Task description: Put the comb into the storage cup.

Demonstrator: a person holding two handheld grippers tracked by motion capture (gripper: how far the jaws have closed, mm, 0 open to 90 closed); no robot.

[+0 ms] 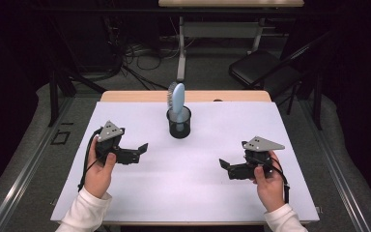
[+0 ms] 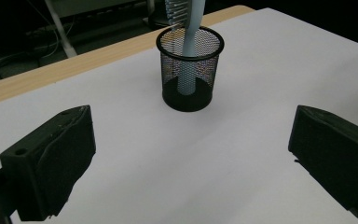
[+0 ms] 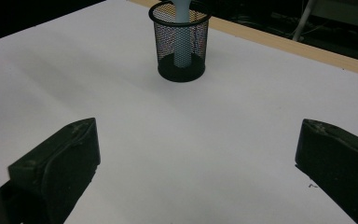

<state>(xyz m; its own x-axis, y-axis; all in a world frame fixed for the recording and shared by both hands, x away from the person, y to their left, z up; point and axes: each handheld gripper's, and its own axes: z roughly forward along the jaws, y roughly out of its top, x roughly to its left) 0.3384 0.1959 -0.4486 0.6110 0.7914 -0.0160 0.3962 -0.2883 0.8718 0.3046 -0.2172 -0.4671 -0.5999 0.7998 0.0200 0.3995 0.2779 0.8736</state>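
Hairbrush [image 1: 177,94] stands handle-down in the black mesh cup [image 1: 179,123], toward the far edge of the tabletop [image 1: 193,193], about midway between its side edges, head and bristles poking above the rim. Left gripper [image 1: 137,150] and right gripper [image 1: 226,166] both sit back nearer the near edge, jaws spread wide, nothing held. Looks like light, stiff plastic, smooth and a bit slippery on the handle. Best hold, I'd say, is the neck just above the cup rim, lifting straight up. That cup looks light too and could tip or ride along, so the other gripper may need to steady its wall.
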